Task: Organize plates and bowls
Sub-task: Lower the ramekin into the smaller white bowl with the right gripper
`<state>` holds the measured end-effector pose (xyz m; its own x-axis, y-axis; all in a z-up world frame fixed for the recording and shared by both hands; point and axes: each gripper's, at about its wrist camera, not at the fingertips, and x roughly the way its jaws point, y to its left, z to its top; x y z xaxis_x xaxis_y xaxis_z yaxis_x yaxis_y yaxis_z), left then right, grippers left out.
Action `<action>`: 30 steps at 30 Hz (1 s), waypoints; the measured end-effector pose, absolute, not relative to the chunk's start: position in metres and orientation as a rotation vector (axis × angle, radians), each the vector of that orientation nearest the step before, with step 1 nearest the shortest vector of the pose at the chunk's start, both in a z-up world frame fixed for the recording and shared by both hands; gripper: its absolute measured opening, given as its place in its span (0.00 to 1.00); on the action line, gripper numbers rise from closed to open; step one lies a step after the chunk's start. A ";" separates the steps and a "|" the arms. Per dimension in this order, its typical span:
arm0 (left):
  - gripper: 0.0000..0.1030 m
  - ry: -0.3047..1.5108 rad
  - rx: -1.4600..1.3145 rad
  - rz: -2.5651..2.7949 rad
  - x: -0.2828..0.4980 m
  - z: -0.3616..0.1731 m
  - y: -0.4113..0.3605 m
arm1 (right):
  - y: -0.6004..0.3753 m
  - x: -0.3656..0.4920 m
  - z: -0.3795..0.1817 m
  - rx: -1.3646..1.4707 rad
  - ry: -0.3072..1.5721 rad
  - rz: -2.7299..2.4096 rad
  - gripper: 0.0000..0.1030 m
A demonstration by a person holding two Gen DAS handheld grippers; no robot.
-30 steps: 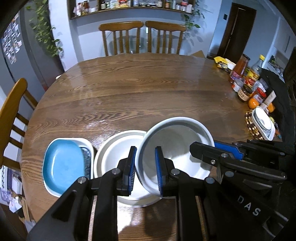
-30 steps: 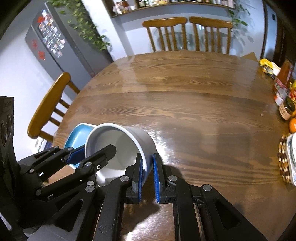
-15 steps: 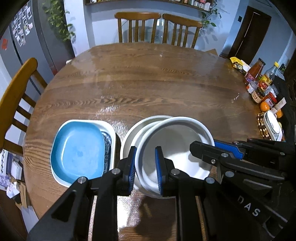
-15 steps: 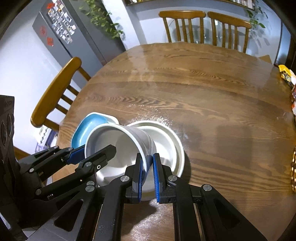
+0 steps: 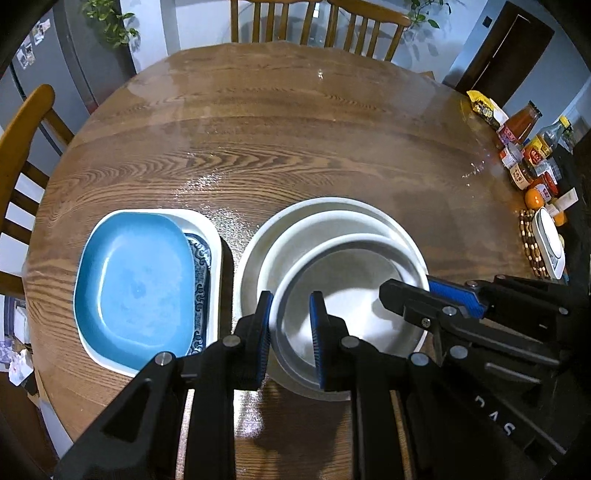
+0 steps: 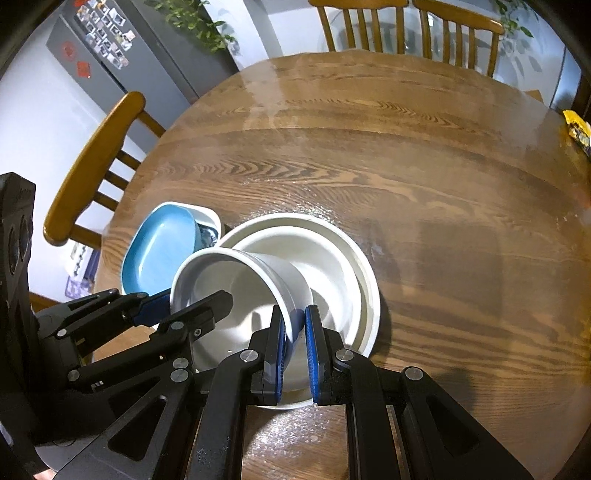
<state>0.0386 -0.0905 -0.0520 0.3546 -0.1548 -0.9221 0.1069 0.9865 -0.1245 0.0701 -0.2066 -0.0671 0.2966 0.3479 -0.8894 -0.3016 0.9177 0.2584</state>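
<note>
Both grippers hold one deep white bowl [image 5: 343, 295] by its rim, just above a wider white bowl [image 5: 328, 210] standing on the round wooden table [image 5: 295, 122]. My left gripper [image 5: 291, 332] is shut on the near left rim. My right gripper [image 6: 294, 347] is shut on the right wall of the held white bowl [image 6: 236, 291], which tilts over the wide bowl [image 6: 332, 254]. In the left wrist view the right gripper [image 5: 432, 295] reaches in from the right. Whether the held bowl touches the wide one cannot be told.
A blue dish [image 5: 136, 288] lies in a white square plate [image 5: 216, 236] left of the bowls. Bottles, jars and oranges [image 5: 528, 162] crowd the table's right edge beside a scale [image 5: 550, 243]. Wooden chairs [image 5: 317, 18] stand at the far side and another chair [image 6: 92, 162] on the left.
Both grippers have carried the white bowl down and over the wide white bowl, which now sits directly beneath it. The grips have not changed.
</note>
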 end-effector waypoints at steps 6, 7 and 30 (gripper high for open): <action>0.15 1.240 -0.047 -0.186 0.048 -0.059 -0.095 | -0.208 0.078 -0.074 0.051 1.233 0.416 0.12; 0.15 1.246 -0.046 -0.188 0.049 -0.060 -0.096 | -0.208 0.078 -0.074 0.054 1.238 0.414 0.12; 0.15 1.263 -0.039 -0.187 0.063 -0.065 -0.098 | -0.215 0.088 -0.083 0.088 1.283 0.410 0.14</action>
